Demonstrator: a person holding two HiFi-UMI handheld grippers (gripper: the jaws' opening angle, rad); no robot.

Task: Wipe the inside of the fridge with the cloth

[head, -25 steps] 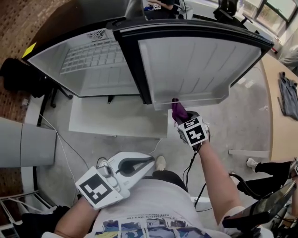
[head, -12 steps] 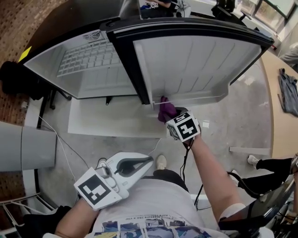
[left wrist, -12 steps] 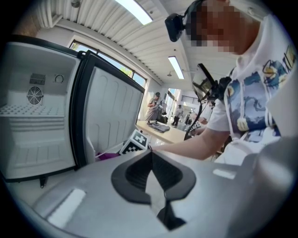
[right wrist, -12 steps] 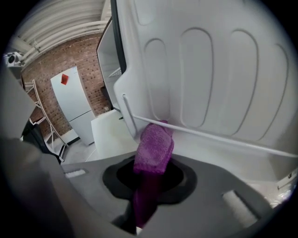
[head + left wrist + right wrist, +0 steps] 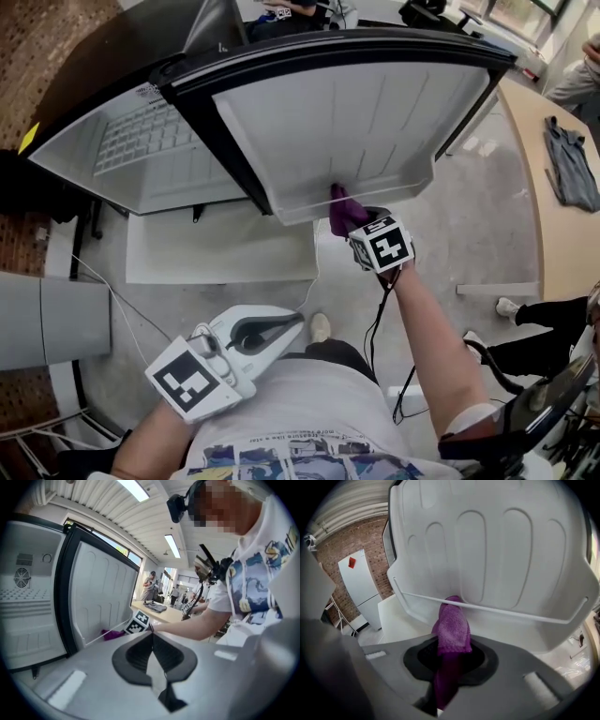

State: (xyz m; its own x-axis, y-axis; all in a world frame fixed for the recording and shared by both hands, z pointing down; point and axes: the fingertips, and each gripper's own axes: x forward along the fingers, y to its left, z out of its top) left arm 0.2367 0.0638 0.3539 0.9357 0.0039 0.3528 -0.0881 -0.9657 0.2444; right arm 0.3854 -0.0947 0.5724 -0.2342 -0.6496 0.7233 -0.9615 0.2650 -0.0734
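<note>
R tool (image 5: 449, 665) clamping purple cloth (image 5: 453, 630) at fridge door rail (image 5: 511, 612), L tool (image 5: 152, 660) closed, empty

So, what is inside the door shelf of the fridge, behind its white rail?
Only the purple cloth, clamped in the right gripper, reaches up to the rail. The door shelf otherwise shows bare white plastic. The part directly behind the cloth is covered.
</note>
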